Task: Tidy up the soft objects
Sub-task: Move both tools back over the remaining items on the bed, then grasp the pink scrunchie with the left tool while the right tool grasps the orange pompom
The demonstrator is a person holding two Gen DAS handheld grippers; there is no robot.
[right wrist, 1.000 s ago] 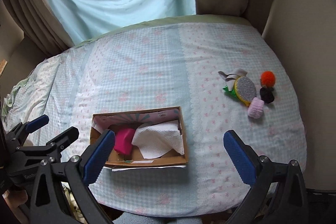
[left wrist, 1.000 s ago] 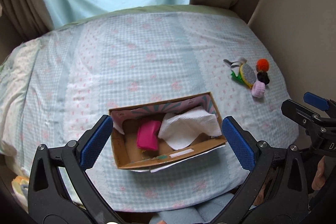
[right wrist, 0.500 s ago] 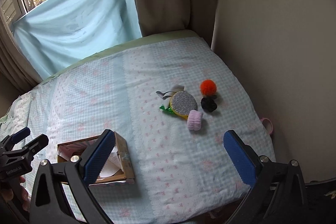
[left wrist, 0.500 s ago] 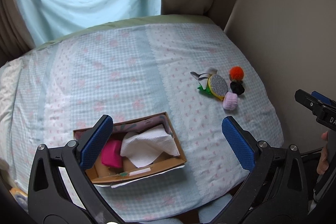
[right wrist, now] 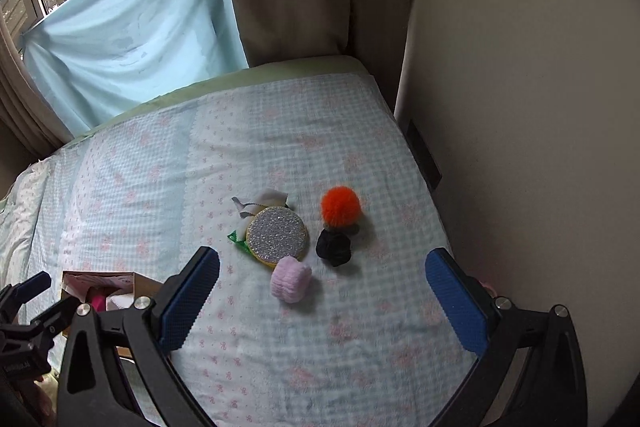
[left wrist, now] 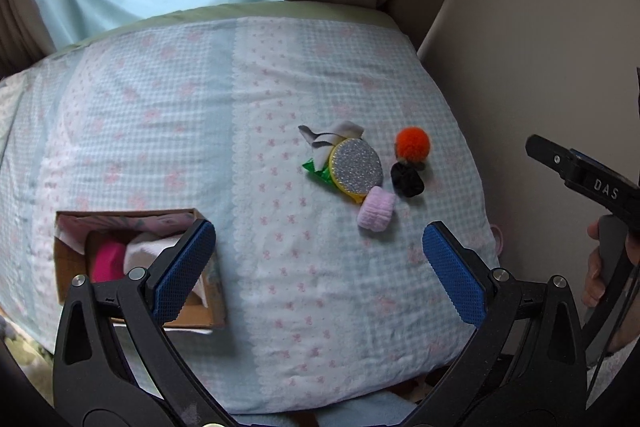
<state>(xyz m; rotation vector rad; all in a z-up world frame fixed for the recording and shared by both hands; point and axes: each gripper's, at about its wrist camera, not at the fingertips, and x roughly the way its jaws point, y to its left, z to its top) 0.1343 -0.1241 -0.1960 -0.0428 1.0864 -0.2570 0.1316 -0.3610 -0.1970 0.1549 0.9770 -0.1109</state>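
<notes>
Toward two o'clock both views have been swung since a second ago, from the cardboard box (left wrist: 136, 259) to the loose pile on the bed (right wrist: 320, 131). Both left tongs (left wrist: 316, 267) and right tongs (right wrist: 322, 295) are held spread and empty. A pink roll (right wrist: 291, 279), glitter sponge (right wrist: 277, 234), black scrunchie (right wrist: 334, 247) and orange pompom (right wrist: 341, 206) are now centred, so a pickup seems next. Box contents are partly hidden by a tong finger (left wrist: 180, 271).

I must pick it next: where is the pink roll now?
In the right wrist view the pink roll lies on the bed near centre, just below the glitter sponge, left of the black scrunchie.
</notes>
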